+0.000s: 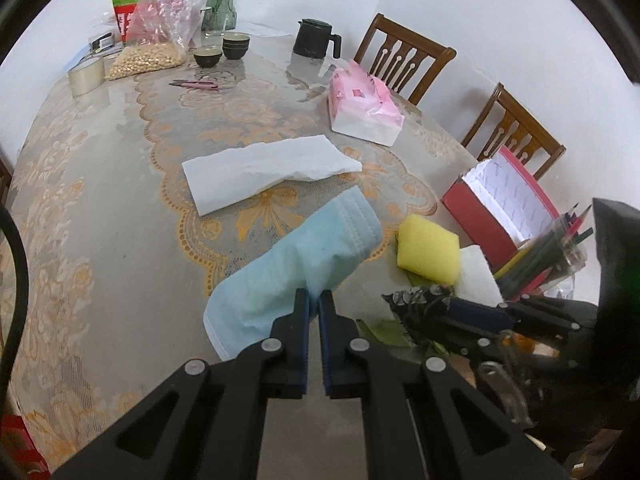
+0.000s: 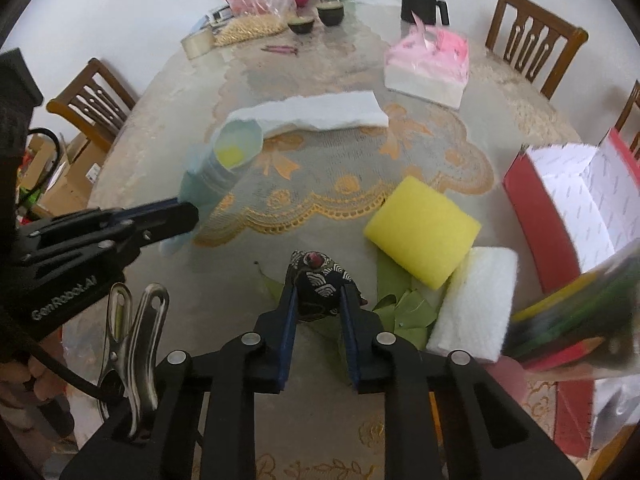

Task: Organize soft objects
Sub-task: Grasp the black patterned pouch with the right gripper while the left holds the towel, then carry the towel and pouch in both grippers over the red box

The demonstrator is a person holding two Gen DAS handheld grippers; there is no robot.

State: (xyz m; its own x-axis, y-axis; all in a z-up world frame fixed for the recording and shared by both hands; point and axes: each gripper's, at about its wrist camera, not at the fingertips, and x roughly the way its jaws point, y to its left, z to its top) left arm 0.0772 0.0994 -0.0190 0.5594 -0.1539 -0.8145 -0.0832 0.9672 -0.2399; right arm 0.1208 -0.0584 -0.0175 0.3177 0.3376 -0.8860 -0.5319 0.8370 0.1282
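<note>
The desk [image 1: 100, 208] fills both views. At lower centre of the left view, the left claw [image 1: 314, 300] is clamped on the blue face mask [image 1: 304, 264]. At lower centre of the right view, the right claw [image 2: 318, 296] grips a dark patterned pouch [image 2: 320, 280], left of the yellow sponge [image 2: 422, 230].

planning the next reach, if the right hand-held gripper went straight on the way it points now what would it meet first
The right hand-held gripper is already shut on a small dark patterned fabric pouch. Beyond that, its line runs over bare lace tablecloth toward the white folded tissue, though depth is uncertain.
</note>
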